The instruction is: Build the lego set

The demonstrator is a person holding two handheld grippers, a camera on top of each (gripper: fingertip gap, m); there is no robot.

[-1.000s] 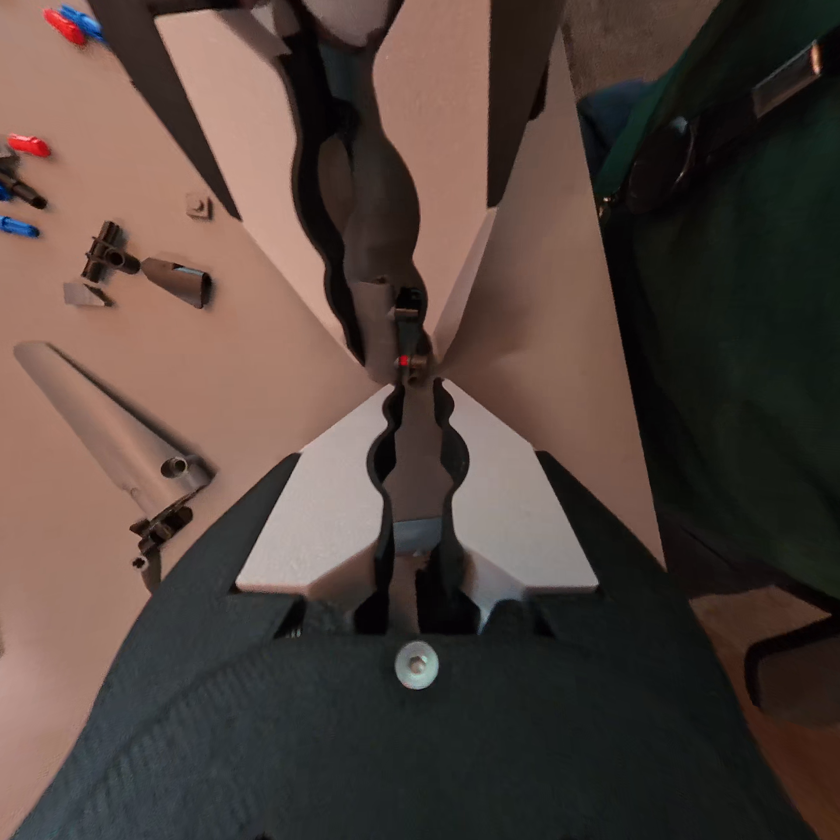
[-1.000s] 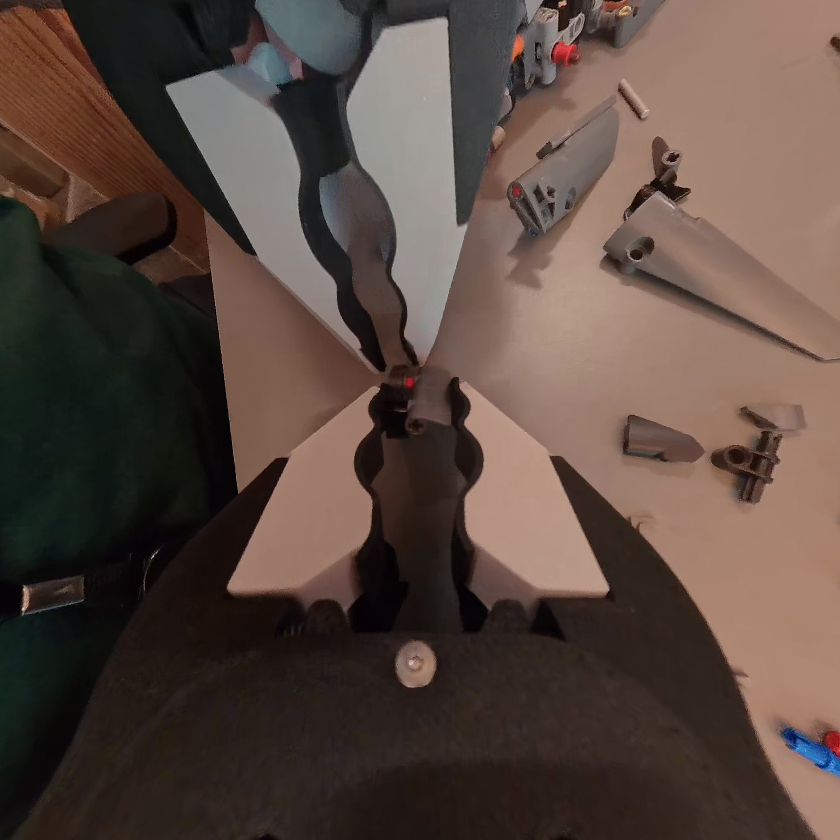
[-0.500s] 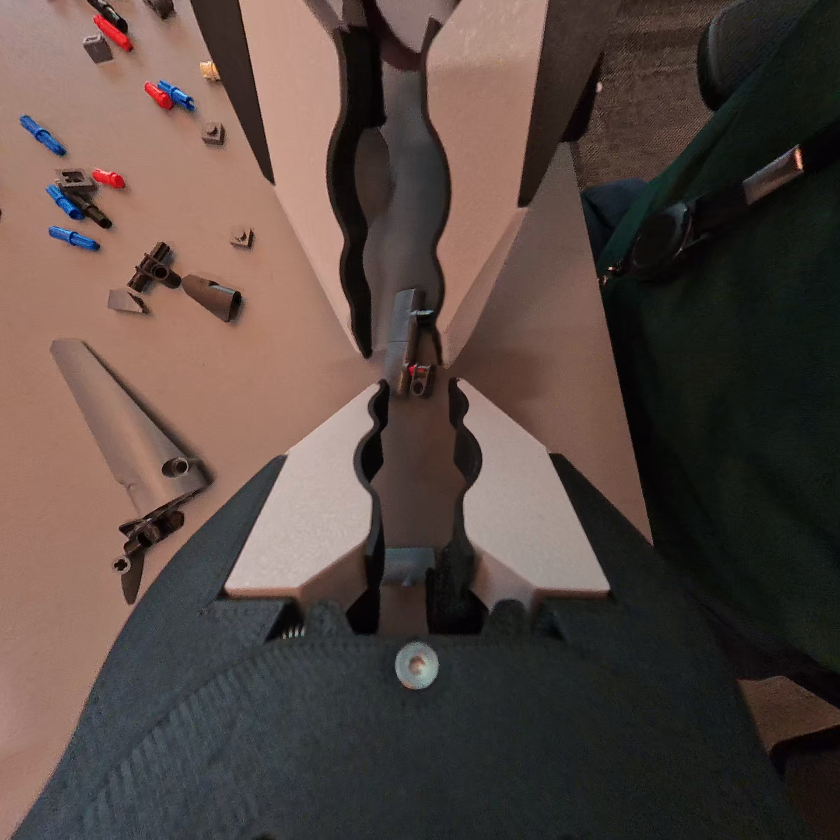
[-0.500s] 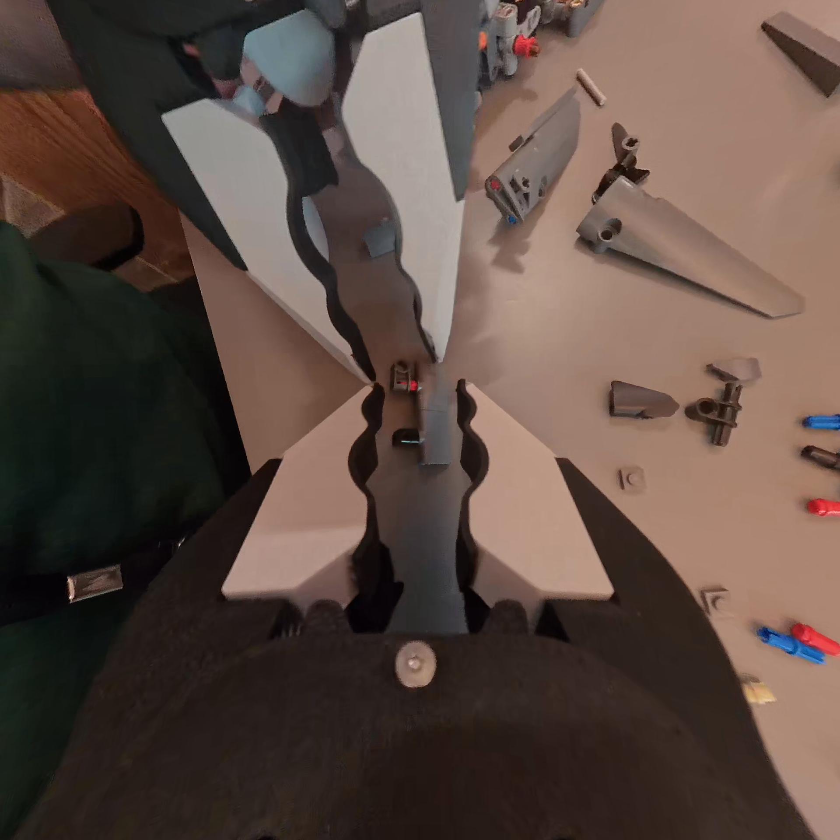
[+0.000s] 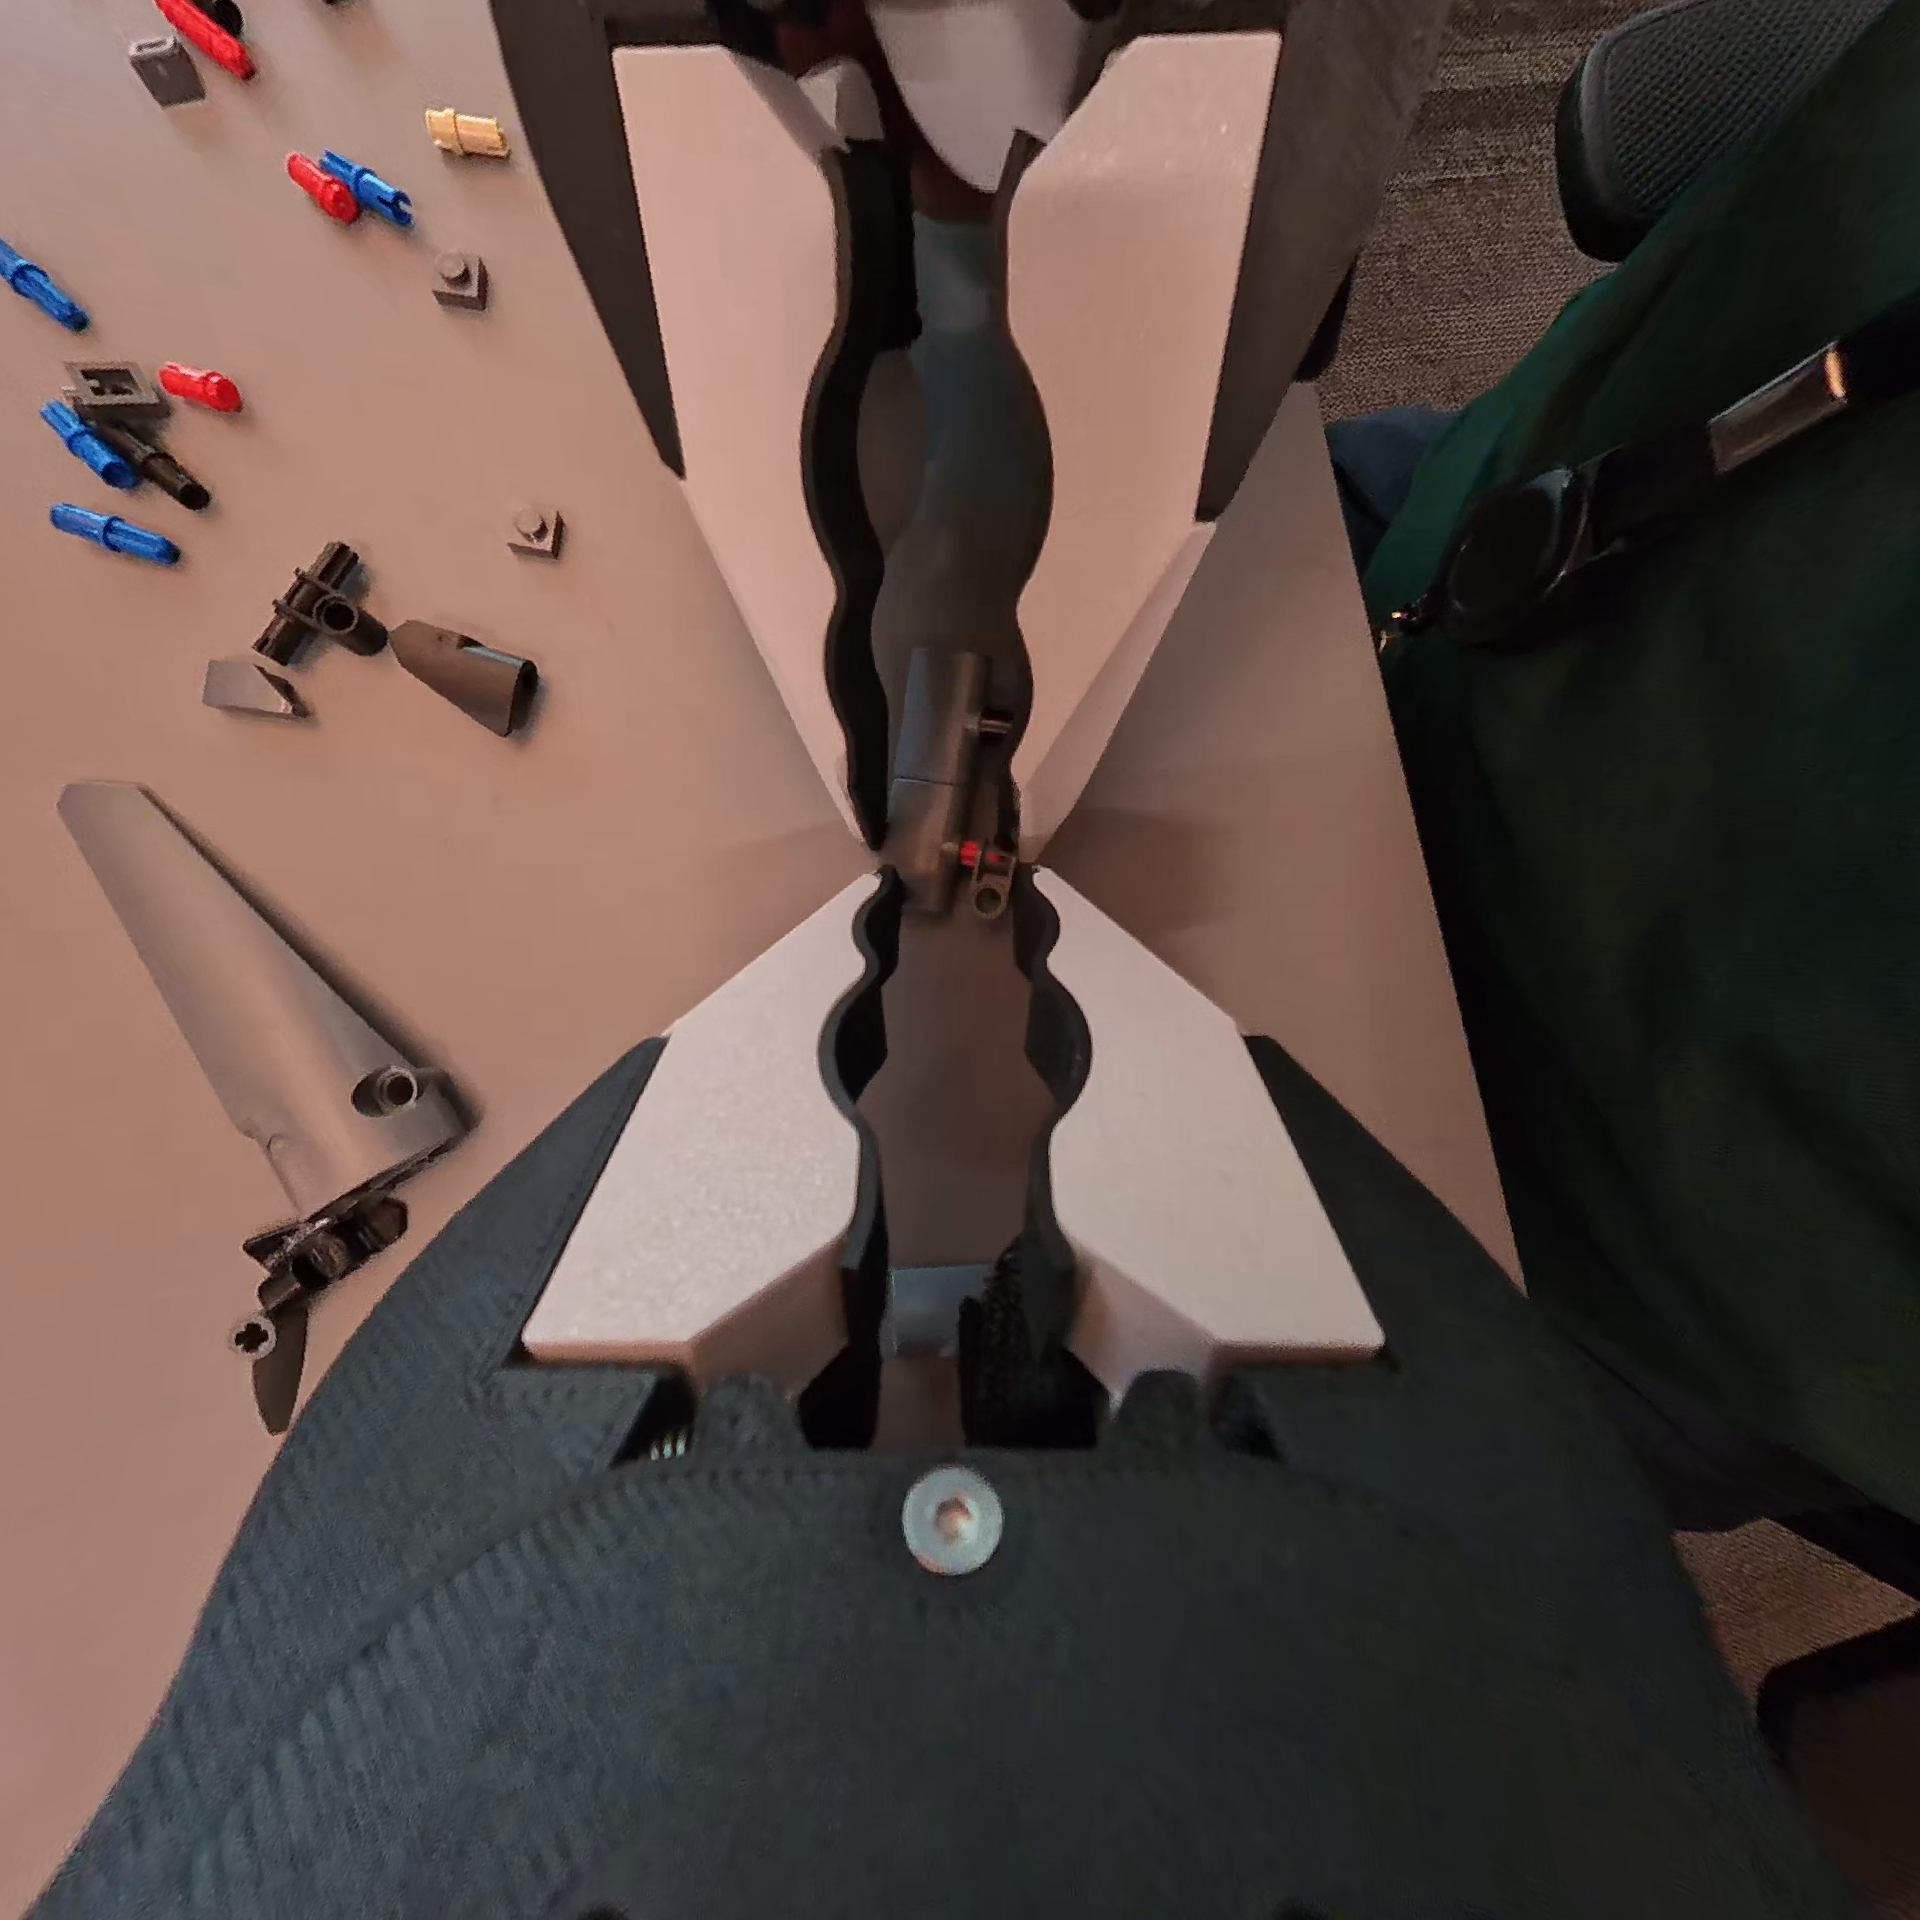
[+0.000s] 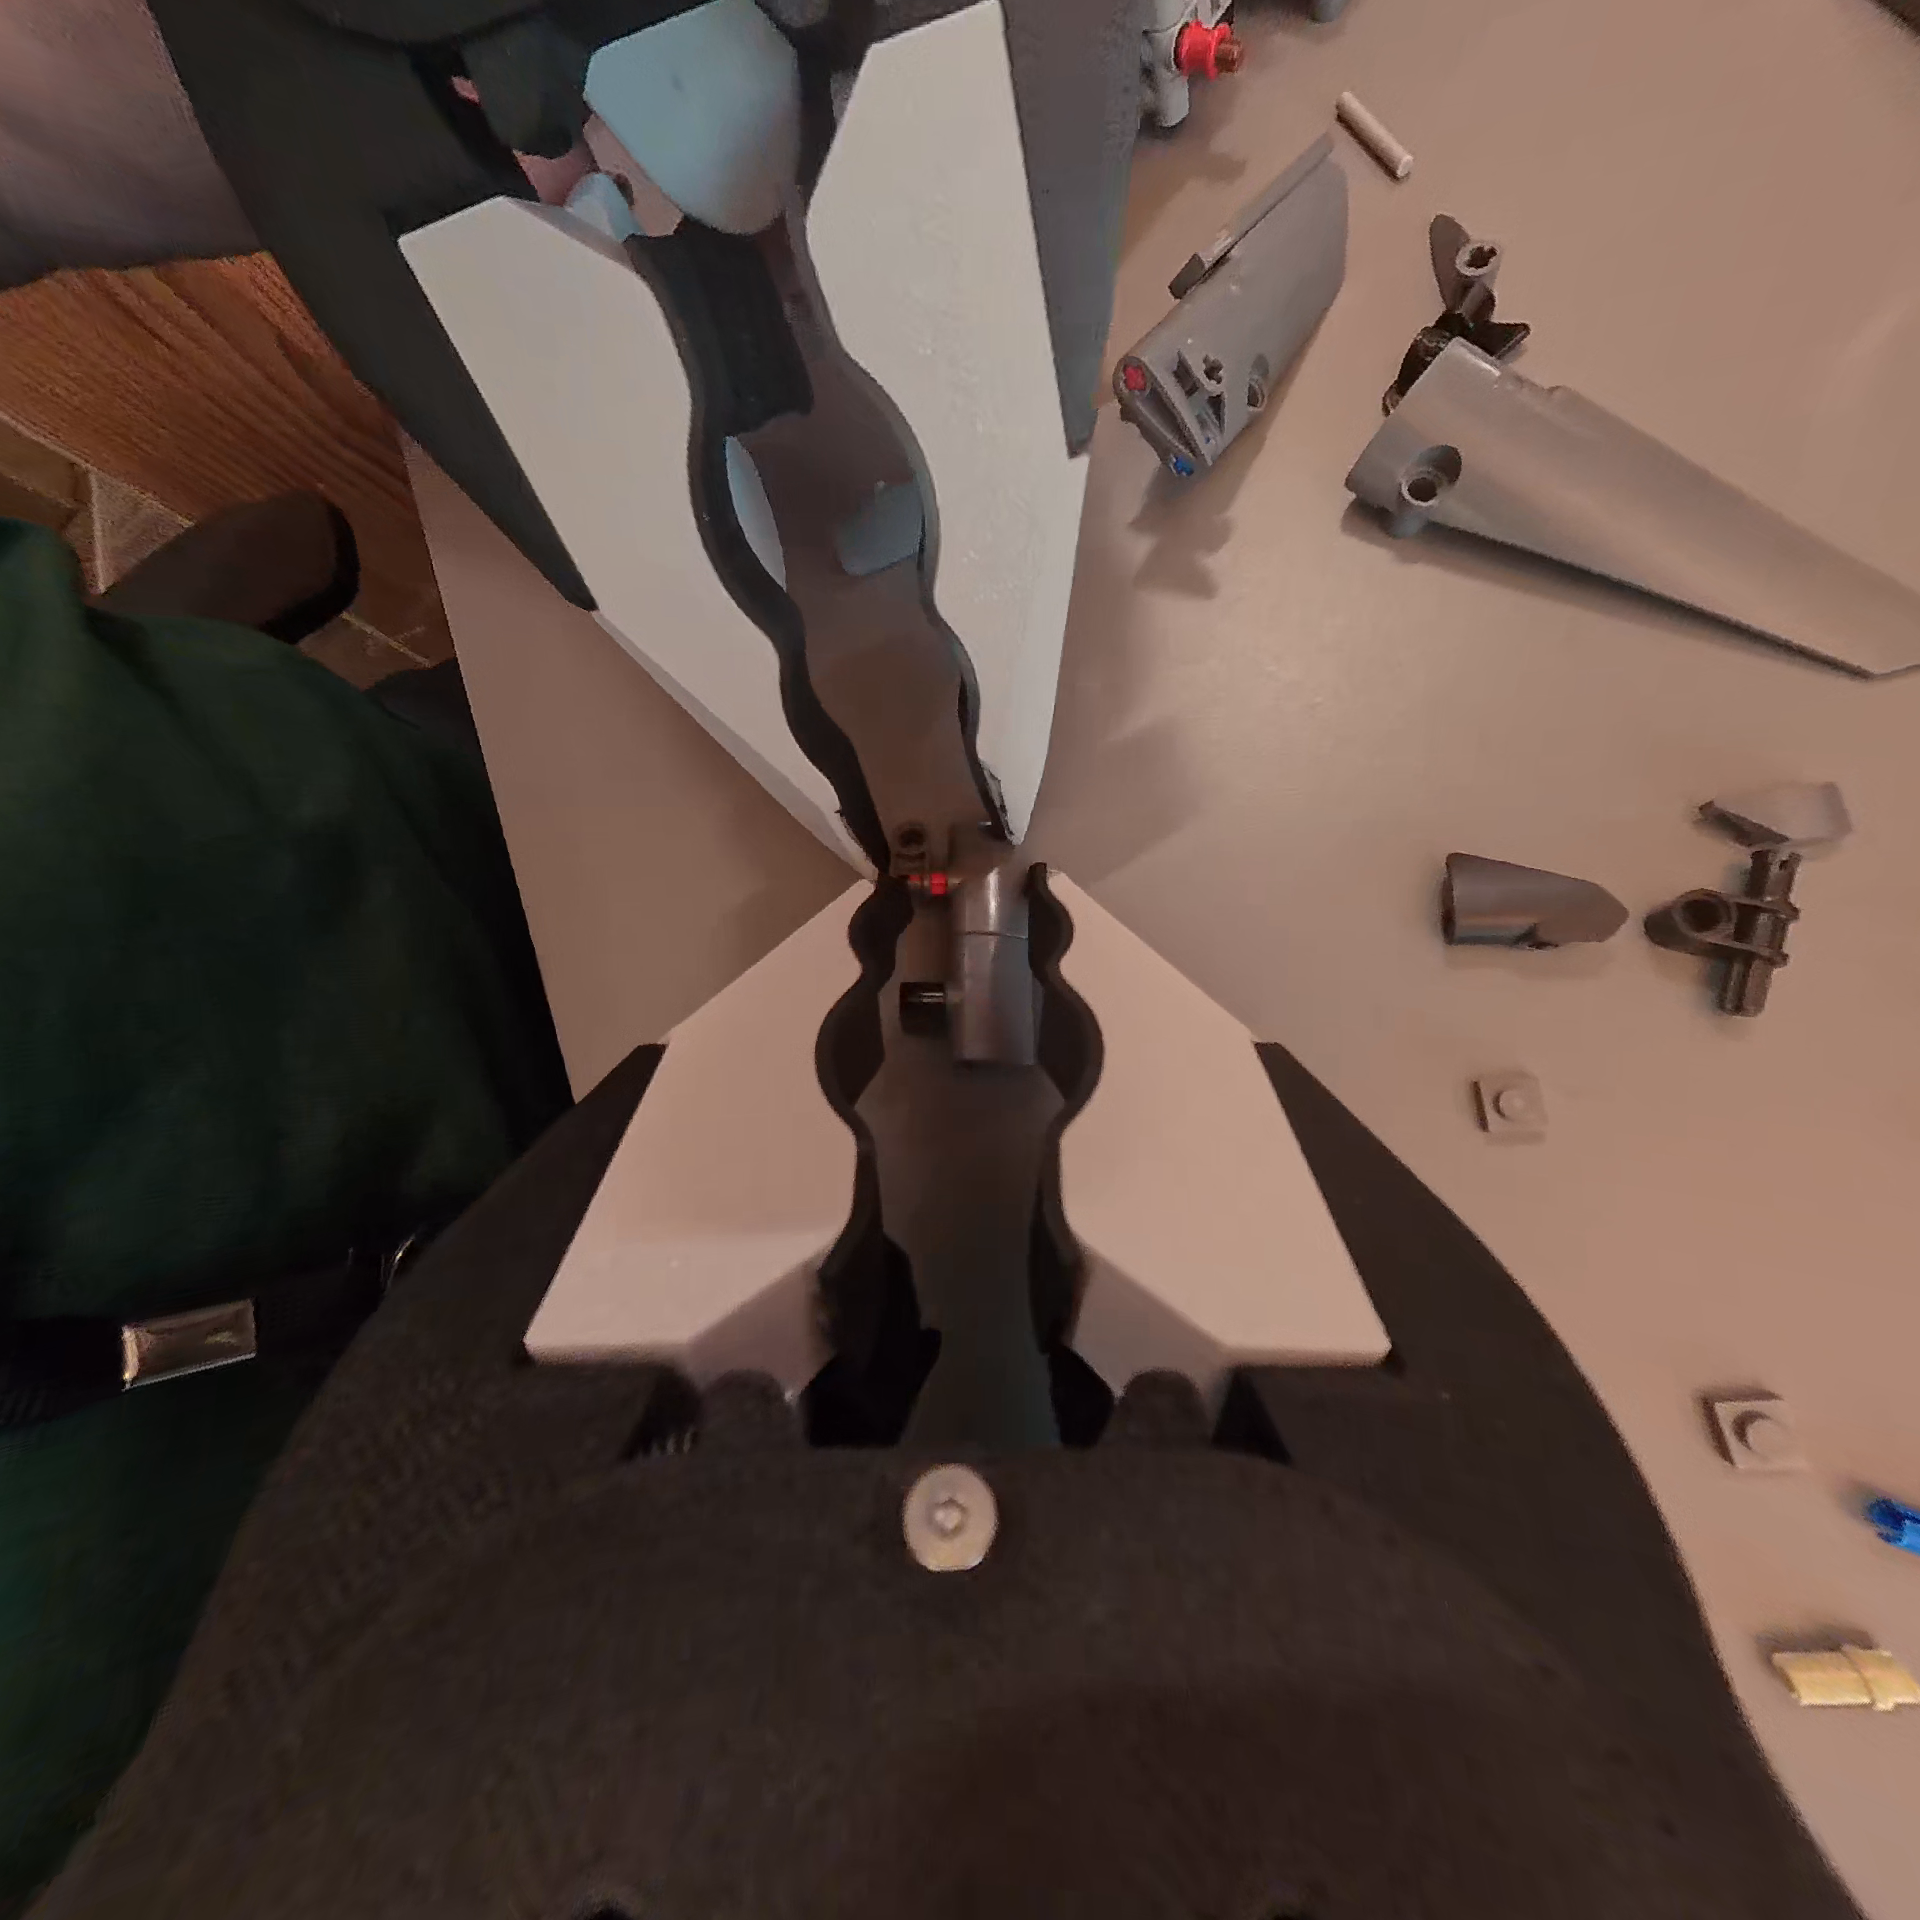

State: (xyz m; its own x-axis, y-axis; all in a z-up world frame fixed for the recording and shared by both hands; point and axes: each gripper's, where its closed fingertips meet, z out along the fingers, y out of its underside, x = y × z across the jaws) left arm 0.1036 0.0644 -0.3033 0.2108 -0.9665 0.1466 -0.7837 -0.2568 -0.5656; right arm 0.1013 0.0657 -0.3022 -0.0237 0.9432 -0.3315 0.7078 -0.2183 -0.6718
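Note:
A small grey lego assembly (image 5: pixel 935 748) with a red pin (image 5: pixel 971 852) and a dark connector at one end hangs in the air between the two grippers, which meet tip to tip above the table's near edge. My right gripper (image 6: pixel 961 888) is shut on its grey body (image 6: pixel 992 966), and a black pin sticks out sideways. My left gripper (image 5: pixel 958 883) has its tips close against both sides of the end with the red pin (image 6: pixel 927 884). The right gripper (image 5: pixel 945 831) comes in from the top in the left wrist view.
On the grey table lie a long grey wing panel (image 5: pixel 239 977) (image 6: pixel 1621 540), a shorter grey panel (image 6: pixel 1236 332), a dark cone piece (image 5: pixel 468 675), a black connector (image 5: pixel 317 613), blue and red pins (image 5: pixel 353 197) and a tan pin (image 6: pixel 1844 1678). A person in dark green (image 5: pixel 1662 831) sits at the table edge. The grippers are tip to tip, or close to it. About 7 cm separates my right fingertips from the dark cone piece (image 5: pixel 468 675). Seen from the right wrist view (image 6: pixel 1514 886) as well.
My left gripper opened off the assembly half a second ago and has now narrowed again around its red-pin end. My right gripper has narrowed on the grey body. Both rose farther from the table.

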